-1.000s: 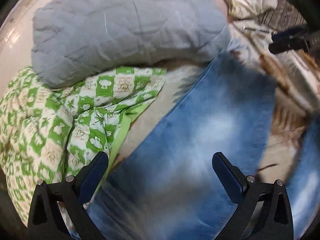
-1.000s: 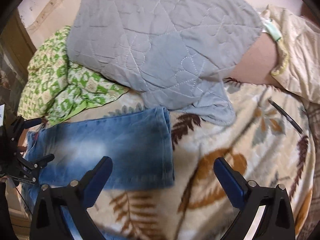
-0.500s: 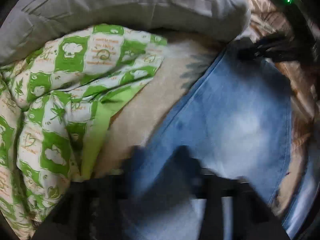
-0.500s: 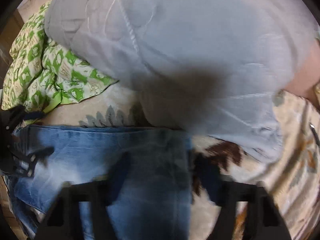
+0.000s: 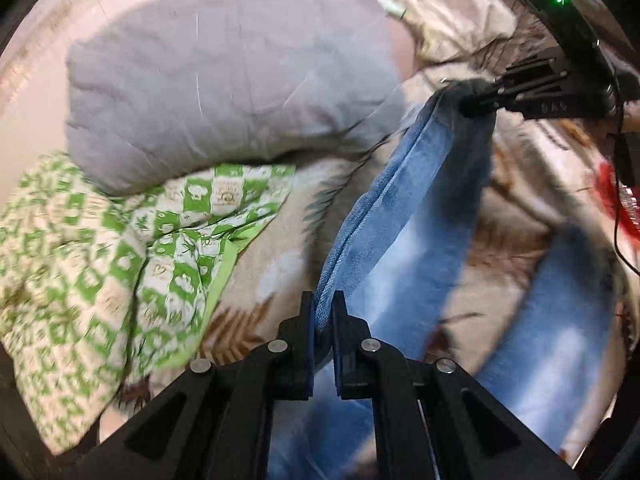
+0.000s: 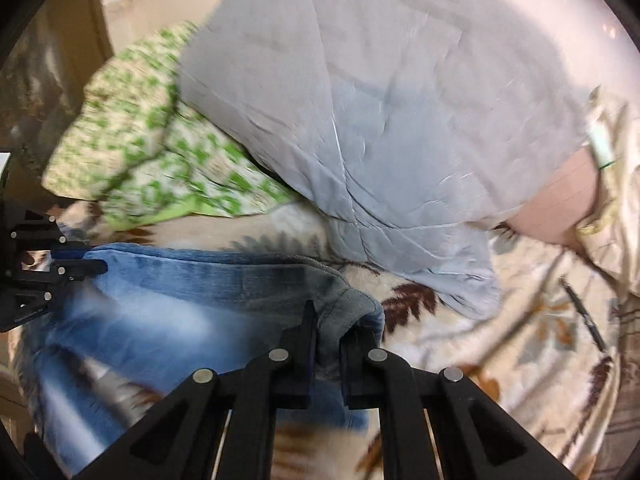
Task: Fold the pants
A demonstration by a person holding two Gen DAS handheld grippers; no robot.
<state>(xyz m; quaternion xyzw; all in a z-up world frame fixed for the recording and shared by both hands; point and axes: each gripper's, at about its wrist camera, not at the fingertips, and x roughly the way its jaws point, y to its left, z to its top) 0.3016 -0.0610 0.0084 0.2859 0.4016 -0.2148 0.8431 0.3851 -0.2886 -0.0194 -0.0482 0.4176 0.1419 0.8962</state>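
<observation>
My left gripper has its fingers pinched tight on the edge of the blue jeans, the denim seam running up and away from the grip toward my right gripper, which clamps the far end of the same edge. In the right wrist view, my right gripper is closed on a bunched fold of the jeans at the hem, where the cloth shows its grey inner side. The edge between my two grips is lifted and stretched in a line, while the rest of the trouser leg hangs down onto the leaf-patterned blanket that covers the bed. In the same view my left gripper holds the other end at the far left.

Another stretch of the jeans lies on the blanket at lower right in the left wrist view. Behind the jeans sits a grey quilted pillow, and beside it, partly under it, a green-and-white patterned cloth. A cream bundle of fabric lies beyond the pillow. A thin dark pen-like object rests on the blanket, well apart from the jeans.
</observation>
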